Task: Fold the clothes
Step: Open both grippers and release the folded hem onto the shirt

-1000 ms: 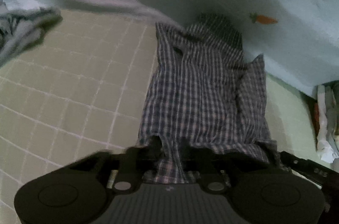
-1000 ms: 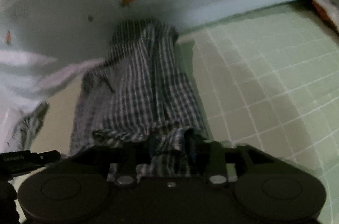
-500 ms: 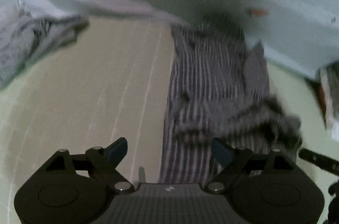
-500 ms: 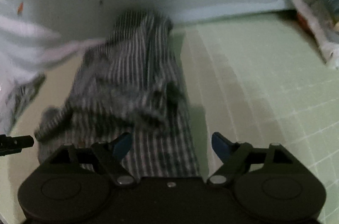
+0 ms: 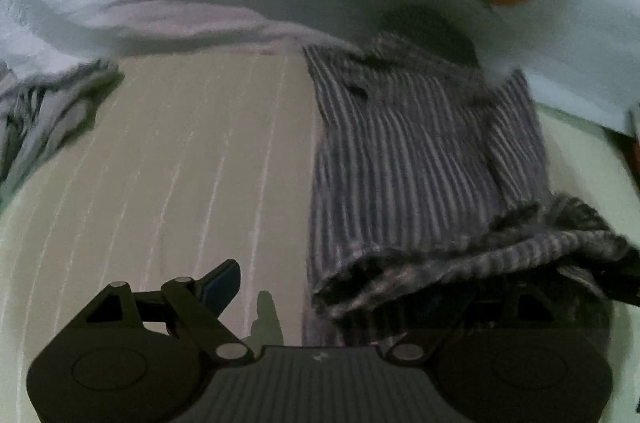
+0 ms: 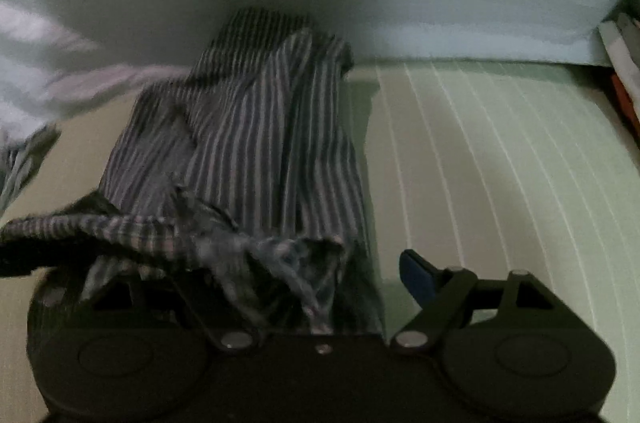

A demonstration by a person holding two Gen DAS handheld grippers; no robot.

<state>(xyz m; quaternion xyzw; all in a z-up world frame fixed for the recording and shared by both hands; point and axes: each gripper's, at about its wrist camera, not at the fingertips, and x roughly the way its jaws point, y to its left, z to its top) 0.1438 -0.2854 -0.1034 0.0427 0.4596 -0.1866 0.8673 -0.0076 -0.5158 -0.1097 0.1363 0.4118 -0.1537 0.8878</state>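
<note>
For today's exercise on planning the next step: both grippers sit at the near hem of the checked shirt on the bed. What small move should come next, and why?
Probably close both grippers on the near hem again. The left gripper and right gripper stand open, and the checked shirt lies long and narrow on the bed sheet with its hem rumpled and draped over one finger of each. Regripping would allow folding the hem up toward the collar.

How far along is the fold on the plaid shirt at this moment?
Done: the plaid shirt lies as a long narrow strip on the grid-patterned mat, sides apparently folded in. In hand: nothing is gripped; the left gripper and right gripper are open, the near hem draped loosely over them. Left: the lengthwise fold, and the crumpled grey garment looks unfolded.
</note>
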